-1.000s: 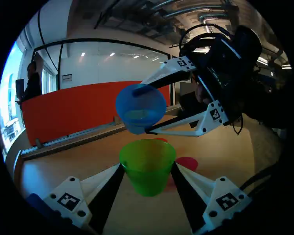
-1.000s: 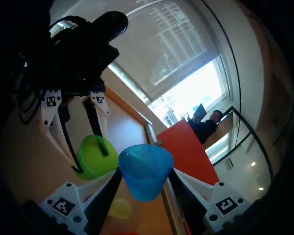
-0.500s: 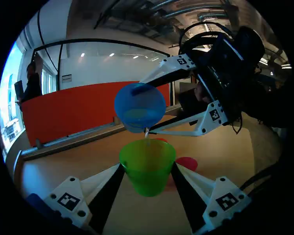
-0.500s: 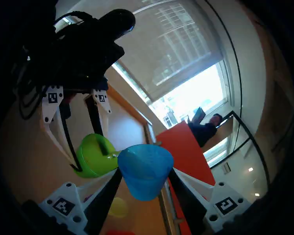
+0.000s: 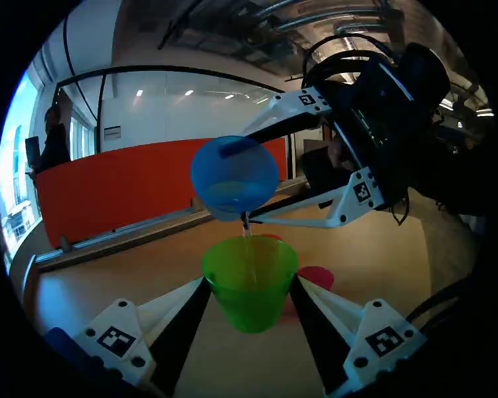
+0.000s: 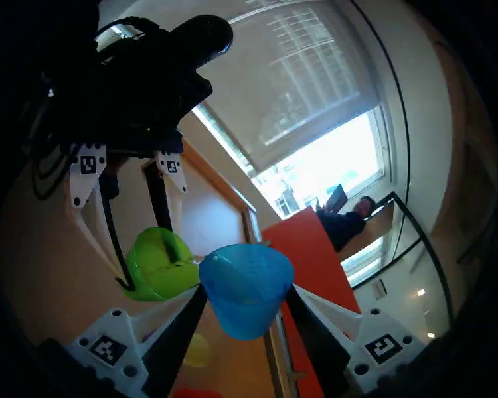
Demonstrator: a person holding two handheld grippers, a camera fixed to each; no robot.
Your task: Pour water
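The right gripper [image 6: 246, 290] clamps the tilted blue cup [image 5: 234, 176] — water [image 5: 246, 229] trickles out. The left gripper [image 5: 250, 282] grips the green cup [image 5: 250, 295] beneath

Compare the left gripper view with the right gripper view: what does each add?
Left gripper view: a thin stream of water falling from cup to cup, and a flat red disc on the wooden table. Right gripper view: a bright blinded window and a flat yellow disc. Both: translucent blue plastic cup, translucent green plastic cup, orange wall panel.
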